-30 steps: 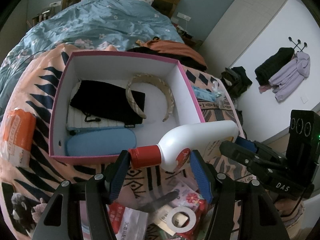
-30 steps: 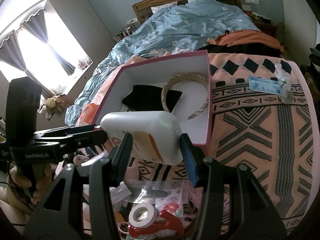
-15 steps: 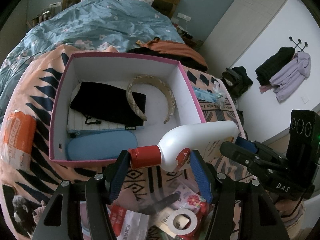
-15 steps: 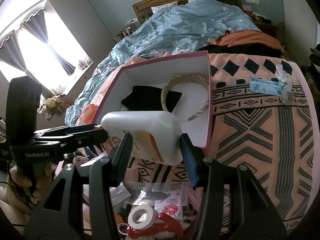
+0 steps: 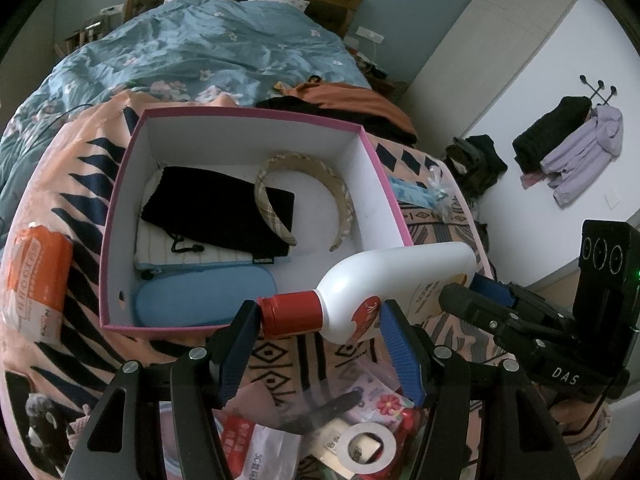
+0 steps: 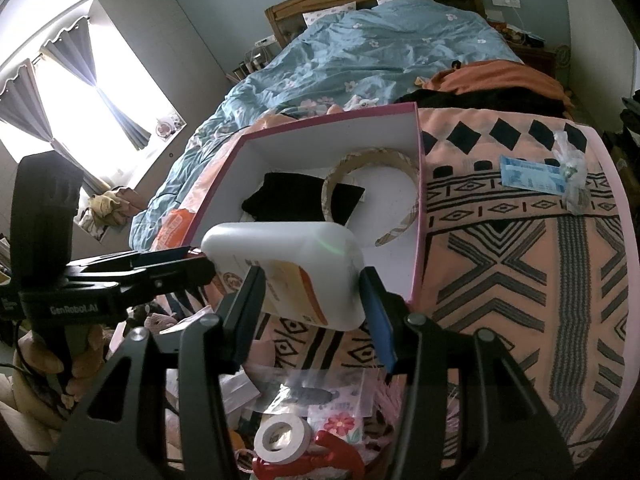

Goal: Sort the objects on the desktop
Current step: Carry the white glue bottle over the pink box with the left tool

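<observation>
Nearest the cameras lies clutter: a roll of white tape (image 5: 370, 446), flowered packets (image 6: 340, 426) and something red and plastic (image 6: 312, 466). Above it a white bottle (image 5: 396, 284) with a red cap (image 5: 291, 314) hangs on its side in the air. The left gripper (image 5: 316, 350) has its jaws apart on either side of the cap and neck — whether the blue pads press it, I cannot tell. The right gripper (image 6: 310, 312) is clamped on the bottle's broad base. Just beyond stands the pink-edged box (image 5: 120, 208), holding a blue case (image 5: 204, 300), a black pouch (image 5: 216, 208) on a striped pad, and a plaid headband (image 5: 344, 196). An orange tissue pack (image 5: 36, 276) lies left of the box, a blue packet (image 6: 530, 174) right — all on the patterned cloth (image 6: 520, 280). The bed (image 6: 360, 52) is behind.
</observation>
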{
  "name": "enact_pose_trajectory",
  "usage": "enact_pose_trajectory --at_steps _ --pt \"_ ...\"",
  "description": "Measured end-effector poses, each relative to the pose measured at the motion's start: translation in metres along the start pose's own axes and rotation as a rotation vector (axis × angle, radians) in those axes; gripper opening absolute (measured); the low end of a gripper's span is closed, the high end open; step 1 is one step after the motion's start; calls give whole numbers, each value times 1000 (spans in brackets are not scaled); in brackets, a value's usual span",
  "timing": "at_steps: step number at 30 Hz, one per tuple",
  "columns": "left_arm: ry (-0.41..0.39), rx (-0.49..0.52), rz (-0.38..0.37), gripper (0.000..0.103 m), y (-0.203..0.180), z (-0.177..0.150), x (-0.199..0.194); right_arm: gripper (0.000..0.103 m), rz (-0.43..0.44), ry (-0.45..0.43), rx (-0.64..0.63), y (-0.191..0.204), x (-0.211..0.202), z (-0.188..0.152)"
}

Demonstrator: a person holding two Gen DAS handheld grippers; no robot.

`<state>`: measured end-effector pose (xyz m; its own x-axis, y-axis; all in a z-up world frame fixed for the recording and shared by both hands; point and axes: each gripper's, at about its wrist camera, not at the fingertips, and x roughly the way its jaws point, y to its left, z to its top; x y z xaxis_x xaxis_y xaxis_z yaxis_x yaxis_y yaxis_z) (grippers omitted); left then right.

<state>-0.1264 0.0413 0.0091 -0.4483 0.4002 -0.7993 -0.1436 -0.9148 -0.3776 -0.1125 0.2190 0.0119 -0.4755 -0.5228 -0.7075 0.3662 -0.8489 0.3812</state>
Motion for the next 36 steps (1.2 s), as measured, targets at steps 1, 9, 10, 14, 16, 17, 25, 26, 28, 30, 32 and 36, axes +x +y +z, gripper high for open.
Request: enact_pose_trajectory --at_steps 1,9,10,14,16,17,25,26,28,30,32,36 --pt "0 1 1 62 0 0 0 52 0 0 -2 0 1 1" --pt "4 -5 2 62 1 1 2 52 1 5 -1 0 5 4" --pt "4 -3 2 62 1 1 2 52 2 6 0 -1 6 4" --pt "5 -7 2 62 2 1 4 52 5 8 3 -4 7 4" --pt "6 -8 3 62 2 1 5 52 5 10 3 -5 8 5" --pt "6 -7 3 62 2 1 6 52 4 10 3 -6 9 5" --pt "8 -12 7 62 4 5 11 52 4 14 5 -10 13 6" --pt "8 -11 7 62 4 6 11 52 2 15 4 -10 14 6" --pt "8 -11 8 62 4 6 12 52 1 17 5 -12 16 7" --pt "9 -11 9 62 4 6 12 52 -1 19 5 -12 18 7" --pt "12 -9 10 62 4 7 13 52 -3 22 4 -13 20 8" --pt "10 -4 14 62 5 11 14 52 -5 25 4 -14 23 9"
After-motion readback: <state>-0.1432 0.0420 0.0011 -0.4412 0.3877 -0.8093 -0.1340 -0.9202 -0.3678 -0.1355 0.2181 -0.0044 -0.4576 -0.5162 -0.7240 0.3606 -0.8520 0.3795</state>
